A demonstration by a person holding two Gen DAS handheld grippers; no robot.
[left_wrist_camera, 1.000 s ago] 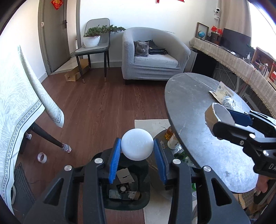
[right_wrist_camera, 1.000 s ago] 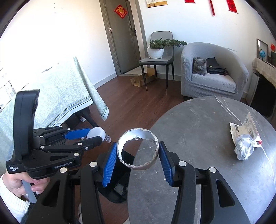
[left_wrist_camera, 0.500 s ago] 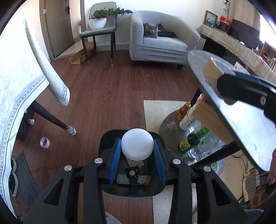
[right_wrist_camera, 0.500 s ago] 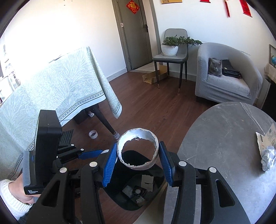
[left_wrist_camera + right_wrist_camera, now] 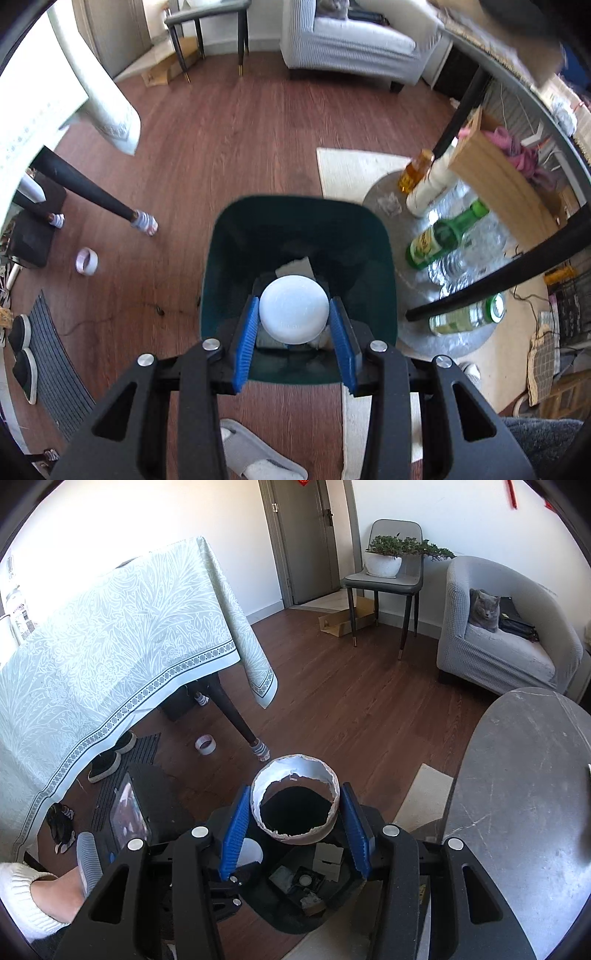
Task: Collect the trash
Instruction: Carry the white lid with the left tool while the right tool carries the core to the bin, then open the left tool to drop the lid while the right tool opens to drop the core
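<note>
Left wrist view: bin floor mostly hidden behind the white ball [image 5: 294, 309] clamped between the blue pads [image 5: 243, 347] of the left gripper [image 5: 294, 334], right over the mouth of the dark green bin [image 5: 229, 258]. Only a pale scrap showing past the ball; the rest too dark to make out. Upper right corner blurred, unreadable. Round table cut off at the edge; beneath it, bottles [image 5: 439, 240] and a cardboard box [image 5: 491, 173] with pink cloth inside.

Right wrist view: right gripper [image 5: 293, 821] closed on a torn white paper cup [image 5: 295, 775], open end toward the camera, held above the same bin [image 5: 280, 919]. Inside the bin: a small white carton [image 5: 328, 856], a dark box, crumpled bits. Ball [image 5: 251, 853] partly hidden behind the left blue pad. Left hand [image 5: 55, 893] and sleeve cut off at the lower left.
</note>
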